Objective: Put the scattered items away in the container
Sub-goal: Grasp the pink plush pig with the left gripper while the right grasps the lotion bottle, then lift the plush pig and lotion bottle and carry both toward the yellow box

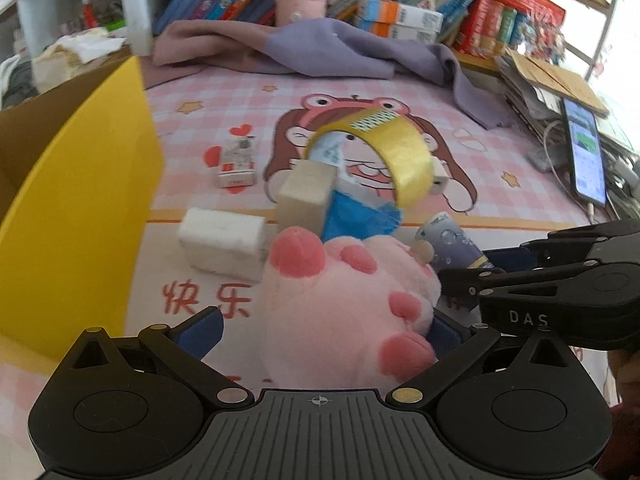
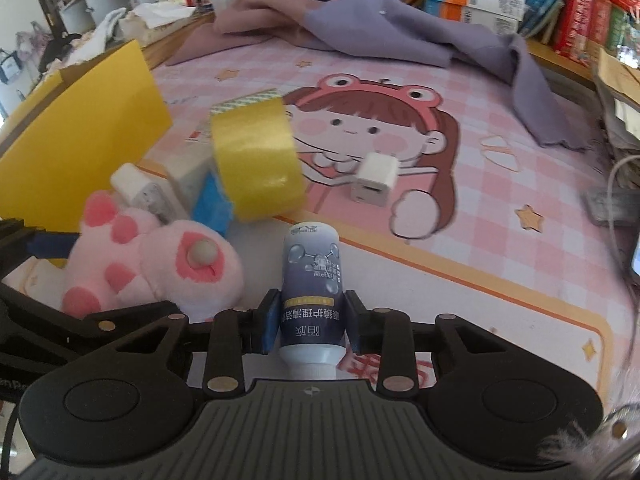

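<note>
The right gripper point(image 2: 311, 326) is clamped on a small blue-and-white bottle point(image 2: 311, 280) lying on the pink cartoon mat point(image 2: 460, 184), while the left gripper point(image 1: 320, 334) squeezes a pink plush paw point(image 1: 344, 308). Just beyond them a roll of yellow tape point(image 2: 256, 160) leans on a blue packet point(image 2: 210, 204), with a white charger point(image 2: 376, 178) beside it. The yellow container point(image 1: 80, 200) stands at the mat's left edge.

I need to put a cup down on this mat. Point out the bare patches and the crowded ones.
Bare mat lies right of the white charger, out to the orange border, and farther back toward the purple cloth. It is crowded on the left: yellow tape roll, pink plush paw, white packet and yellow box wall sit close together.
</note>
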Action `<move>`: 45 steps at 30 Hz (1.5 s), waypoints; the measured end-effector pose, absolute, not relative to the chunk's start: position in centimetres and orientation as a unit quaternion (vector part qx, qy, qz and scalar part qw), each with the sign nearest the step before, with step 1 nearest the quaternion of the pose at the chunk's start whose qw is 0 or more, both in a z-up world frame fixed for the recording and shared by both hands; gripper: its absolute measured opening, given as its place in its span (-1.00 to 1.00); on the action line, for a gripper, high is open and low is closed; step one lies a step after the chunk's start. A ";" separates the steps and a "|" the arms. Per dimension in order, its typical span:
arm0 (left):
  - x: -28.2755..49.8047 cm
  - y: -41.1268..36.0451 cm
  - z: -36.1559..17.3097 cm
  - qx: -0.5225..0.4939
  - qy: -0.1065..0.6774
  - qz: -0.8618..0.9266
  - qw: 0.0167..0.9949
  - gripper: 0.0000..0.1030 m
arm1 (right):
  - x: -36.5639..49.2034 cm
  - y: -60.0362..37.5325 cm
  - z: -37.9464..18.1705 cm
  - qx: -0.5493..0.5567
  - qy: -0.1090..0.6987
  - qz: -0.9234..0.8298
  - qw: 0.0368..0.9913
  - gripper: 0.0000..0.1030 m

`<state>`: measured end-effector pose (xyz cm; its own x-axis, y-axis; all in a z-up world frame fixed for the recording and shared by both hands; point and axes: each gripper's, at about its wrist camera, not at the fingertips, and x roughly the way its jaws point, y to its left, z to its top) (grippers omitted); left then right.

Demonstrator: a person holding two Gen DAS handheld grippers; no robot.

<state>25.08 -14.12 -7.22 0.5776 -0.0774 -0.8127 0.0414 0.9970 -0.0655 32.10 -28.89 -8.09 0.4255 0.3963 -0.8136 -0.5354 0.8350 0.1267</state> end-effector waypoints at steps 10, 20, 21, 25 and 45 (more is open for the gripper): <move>25.7 -14.9 -7.8 -0.022 0.468 -0.060 0.882 0.52 | 32.4 -29.3 -8.3 -0.078 0.456 0.266 0.845 -0.38; 24.4 -15.3 -6.9 -0.018 0.465 -0.068 0.883 0.36 | 31.4 -29.5 -8.0 -0.081 0.458 0.261 0.846 -0.40; 24.2 -15.4 -6.7 -0.017 0.463 -0.070 0.883 0.36 | 31.3 -29.5 -7.9 -0.081 0.456 0.260 0.847 -0.40; 23.3 -15.9 -6.2 -0.007 0.457 -0.076 0.886 0.36 | 30.4 -29.9 -7.4 -0.077 0.449 0.257 0.852 -0.40; 18.6 -15.8 -4.9 -0.014 0.432 -0.083 0.898 0.36 | 25.2 -31.3 -5.8 -0.072 0.428 0.234 0.870 -0.40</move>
<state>18.59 -15.81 -4.93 0.6138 -0.1601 -0.7730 0.1365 0.9860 -0.0958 25.17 -31.28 -5.78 0.5238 0.3451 -0.7788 -0.4688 0.8801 0.0747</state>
